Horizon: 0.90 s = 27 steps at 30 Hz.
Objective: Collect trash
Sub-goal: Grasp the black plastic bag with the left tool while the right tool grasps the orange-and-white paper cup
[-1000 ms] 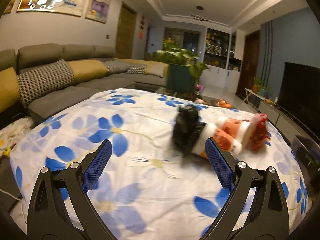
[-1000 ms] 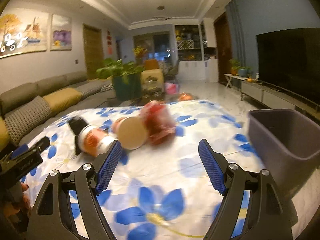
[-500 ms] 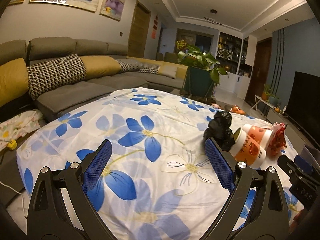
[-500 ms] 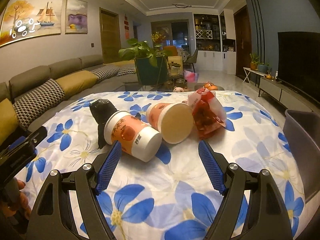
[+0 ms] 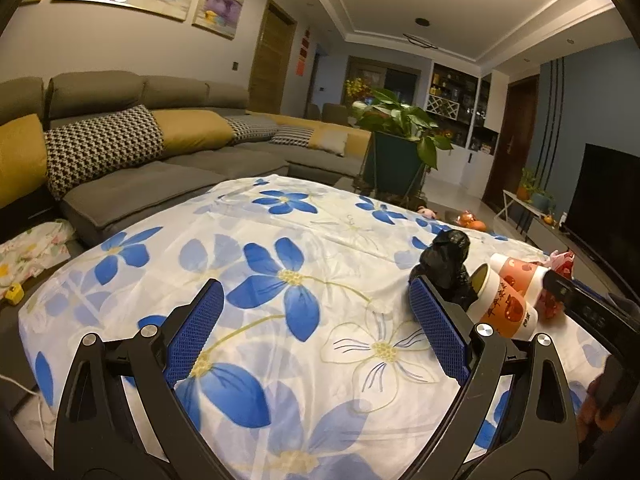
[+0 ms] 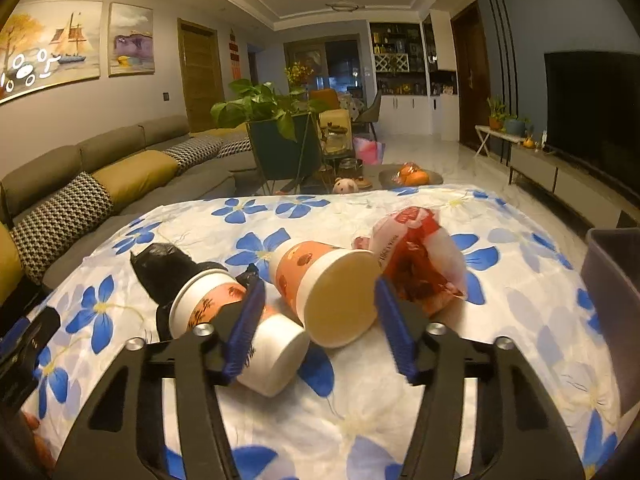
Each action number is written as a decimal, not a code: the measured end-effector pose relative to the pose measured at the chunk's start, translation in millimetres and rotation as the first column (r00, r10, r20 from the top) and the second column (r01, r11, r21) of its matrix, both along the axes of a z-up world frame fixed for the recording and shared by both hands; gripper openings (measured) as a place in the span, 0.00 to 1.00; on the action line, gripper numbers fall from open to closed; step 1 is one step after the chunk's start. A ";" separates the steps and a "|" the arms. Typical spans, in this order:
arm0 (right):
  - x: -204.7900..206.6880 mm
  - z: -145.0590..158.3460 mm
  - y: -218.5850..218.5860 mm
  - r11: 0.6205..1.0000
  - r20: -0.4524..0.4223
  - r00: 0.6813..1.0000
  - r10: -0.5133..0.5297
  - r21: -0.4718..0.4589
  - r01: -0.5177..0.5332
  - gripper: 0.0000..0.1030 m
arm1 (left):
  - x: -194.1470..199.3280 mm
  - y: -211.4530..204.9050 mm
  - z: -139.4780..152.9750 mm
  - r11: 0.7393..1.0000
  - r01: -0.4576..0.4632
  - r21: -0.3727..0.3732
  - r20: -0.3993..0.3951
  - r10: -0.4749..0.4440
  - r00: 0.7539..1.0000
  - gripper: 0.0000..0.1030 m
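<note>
My right tongs framed the nearer orange cup, which lay on its side, mouth toward me.

The orange cup (image 6: 324, 288) lay tipped on the flowered tabletop (image 6: 500, 308), its long axis running away from me, wide rim nearest and sitting right between the spread fingers of my right tongs (image 6: 320, 316), not yet pinched. A second cup (image 6: 236, 320) lay just left of it, touching a crumpled black bag (image 6: 164, 268); a red snack wrapper (image 6: 416, 264) lay just right. My left tongs (image 5: 316, 332), also spread and holding nothing, hung well left of the pile, so the right was plainly nearer. The grey bin (image 6: 612, 300) stood at the tabletop's right edge; I could not see inside it.
</note>
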State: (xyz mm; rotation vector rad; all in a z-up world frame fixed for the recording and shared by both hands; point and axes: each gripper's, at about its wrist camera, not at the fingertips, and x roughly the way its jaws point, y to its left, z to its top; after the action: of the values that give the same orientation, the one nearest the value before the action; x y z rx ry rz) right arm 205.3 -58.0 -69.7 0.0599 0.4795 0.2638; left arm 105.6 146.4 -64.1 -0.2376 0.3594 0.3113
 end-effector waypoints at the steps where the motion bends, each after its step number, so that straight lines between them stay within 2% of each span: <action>1: 2.1 -1.4 0.2 1.000 -0.006 1.000 0.003 0.004 -0.003 0.46 | 1.7 -0.7 0.8 1.000 0.008 -0.001 0.003 -0.008 1.000 0.90; 6: 10.2 -6.8 6.0 0.999 -0.028 0.999 0.034 0.007 -0.034 0.25 | 19.9 -10.3 9.6 0.994 0.107 -0.011 0.018 -0.107 0.994 0.90; 14: 7.8 -6.2 4.9 0.998 -0.018 0.998 0.065 0.026 -0.064 0.08 | 71.8 -29.9 15.8 0.962 0.272 -0.029 0.002 -0.273 0.962 0.89; 17: 8.0 -6.9 3.9 0.997 -0.022 0.997 0.073 0.031 -0.072 0.06 | 89.8 -33.8 13.6 0.949 0.314 -0.039 -0.025 -0.315 0.949 0.80; 20: 8.7 -7.4 4.5 0.996 -0.027 0.996 0.080 0.031 -0.079 0.06 | 99.6 -34.2 9.2 0.933 0.353 -0.065 -0.045 -0.356 0.933 0.63; 22: 10.4 -8.1 4.7 0.996 -0.033 0.996 0.082 0.030 -0.081 0.06 | 104.1 -33.9 6.9 0.916 0.390 -0.094 -0.045 -0.395 0.918 0.47; 23: 10.4 -8.2 4.3 0.996 -0.036 0.996 0.082 0.031 -0.081 0.06 | 105.7 -33.7 5.6 0.908 0.404 -0.107 -0.045 -0.411 0.911 0.42; 25: 10.8 -8.4 3.0 0.996 -0.042 0.996 0.084 0.034 -0.083 0.06 | 108.5 -33.1 2.2 0.898 0.421 -0.127 -0.051 -0.430 0.902 0.23; 27: 13.2 -8.0 2.8 0.996 -0.048 0.995 0.085 0.036 -0.084 0.06 | 109.7 -31.5 0.7 0.891 0.431 -0.144 -0.048 -0.442 0.896 0.13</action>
State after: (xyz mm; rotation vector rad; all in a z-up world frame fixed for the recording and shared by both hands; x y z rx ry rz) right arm 218.4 -55.2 -77.7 0.0794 0.5273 0.3543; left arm 215.3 114.9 -63.4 -0.2652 0.5012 -0.1508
